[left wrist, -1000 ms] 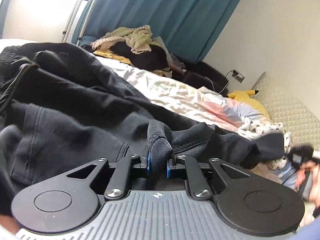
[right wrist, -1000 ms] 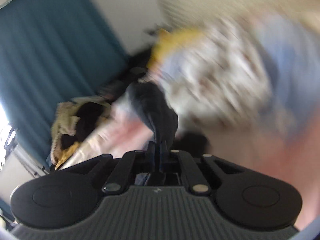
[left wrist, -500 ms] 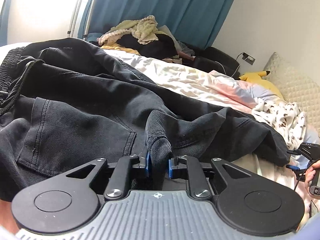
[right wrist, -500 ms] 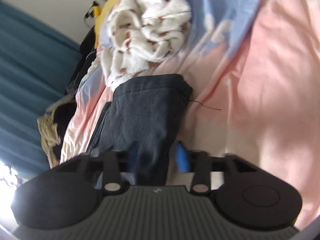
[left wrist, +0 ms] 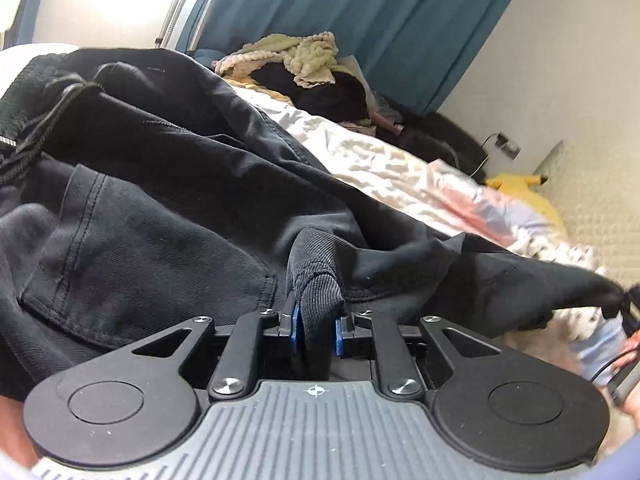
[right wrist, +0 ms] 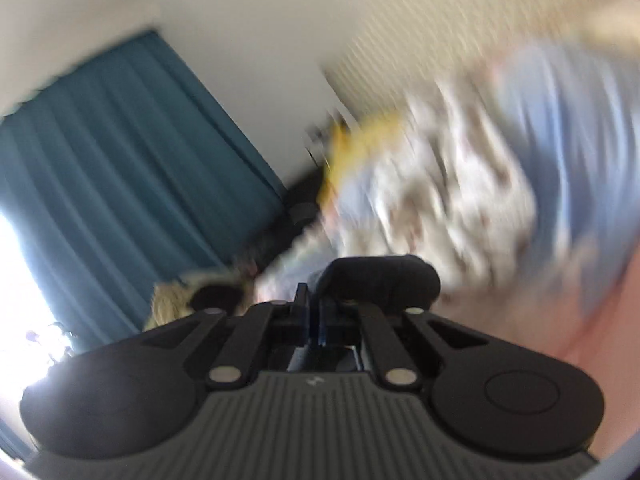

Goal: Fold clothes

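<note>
- On the bed with the pale pink and white crumpled sheet [left wrist: 384, 168] lie the big black cotton trousers [left wrist: 168, 184], spread out and full of wrinkles.
- Behind the trousers, at the far end of the bed, sits a heap of cream and black clothes [left wrist: 304, 68], just in front of the long teal curtain [left wrist: 380, 12].
- At the near edge of the trousers, the left gripper [left wrist: 316, 330] is closed narrow on a bunched fold of the black cloth, and its blue pads [left wrist: 295, 322] squeeze that fold from both sides.
- Off to the side of the trousers, the right gripper [right wrist: 314, 322] is closed tight, and a dark edge of the trousers [right wrist: 380, 276] seems pinched in it, though that view is very blurry.
- From the left view, that far corner [left wrist: 600, 288] looks pulled out tight toward the right hand.
- I think the step now is pulling the trousers flat between both hands.
- Next, both grips should stay firm while one end goes over onto the other, with the edges kept even.
</note>
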